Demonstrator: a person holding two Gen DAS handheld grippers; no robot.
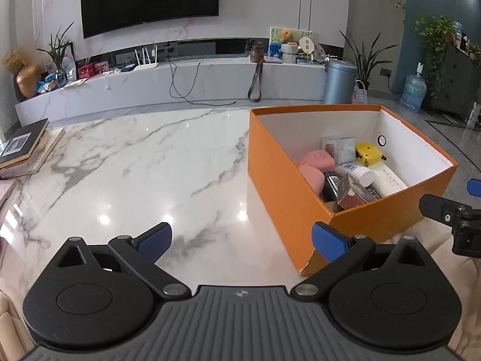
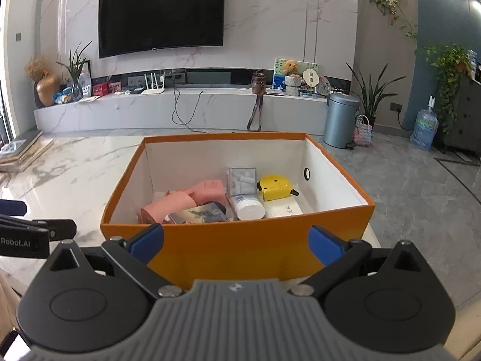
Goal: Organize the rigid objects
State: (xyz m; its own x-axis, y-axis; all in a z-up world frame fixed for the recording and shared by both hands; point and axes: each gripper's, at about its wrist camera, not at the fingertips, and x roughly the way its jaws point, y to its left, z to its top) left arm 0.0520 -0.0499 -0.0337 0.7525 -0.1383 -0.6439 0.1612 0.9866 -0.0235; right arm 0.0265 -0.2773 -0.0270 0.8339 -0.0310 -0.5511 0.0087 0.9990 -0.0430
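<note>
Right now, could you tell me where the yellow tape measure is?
The yellow tape measure lies inside the orange box, toward its far right, beside the clear case.

The open cardboard box (image 2: 240, 249) is bright orange outside, plain white inside. In it there's a yellow tape measure with black trim (image 2: 275, 187), a couple of salmon-pink soft pieces (image 2: 207, 191) and a white cylindrical bottle with blue print (image 2: 249, 207). The glossy stone desk (image 1: 135, 165) is white marble with grey veining. Both tongs have black arms and blue textured pads (image 1: 154, 242).
</note>
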